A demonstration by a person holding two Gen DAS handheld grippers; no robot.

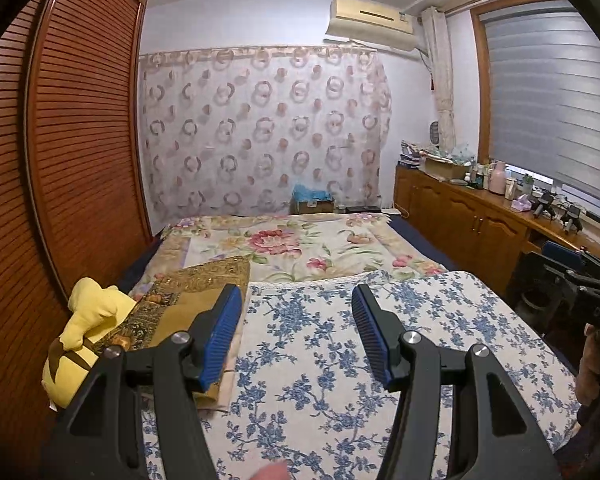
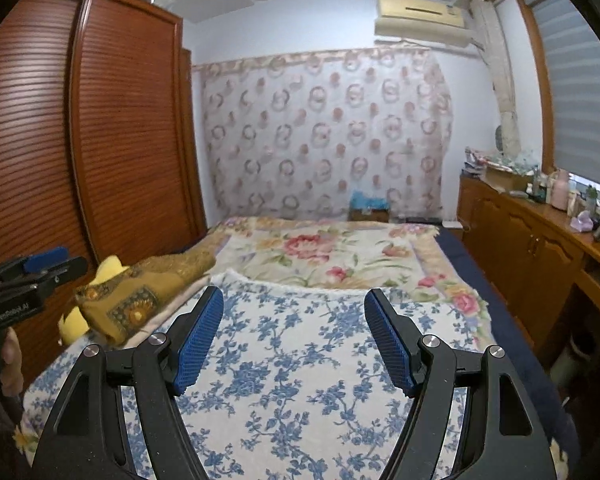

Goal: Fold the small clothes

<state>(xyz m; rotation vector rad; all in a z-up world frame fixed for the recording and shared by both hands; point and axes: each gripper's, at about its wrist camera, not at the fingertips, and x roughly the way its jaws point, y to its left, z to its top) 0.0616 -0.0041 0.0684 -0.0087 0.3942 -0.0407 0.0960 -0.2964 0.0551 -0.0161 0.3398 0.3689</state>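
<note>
My left gripper (image 1: 296, 296) is open and empty, held above a white cloth with blue flowers (image 1: 320, 360) spread on the bed. My right gripper (image 2: 294, 300) is open and empty too, above the same blue-flowered cloth (image 2: 292, 360). A folded gold patterned fabric (image 1: 188, 300) lies at the cloth's left edge, also in the right wrist view (image 2: 148, 288). The right gripper's body shows at the right edge of the left wrist view (image 1: 584, 292); the left gripper's body shows at the left edge of the right wrist view (image 2: 24, 280). No small garment is clearly visible.
A yellow plush toy (image 1: 88, 328) lies beside the gold fabric at the bed's left edge. A floral bedspread (image 1: 284, 248) covers the far bed. A louvered wooden wardrobe (image 1: 80, 140) stands left. A cluttered wooden cabinet (image 1: 480, 208) runs along the right wall.
</note>
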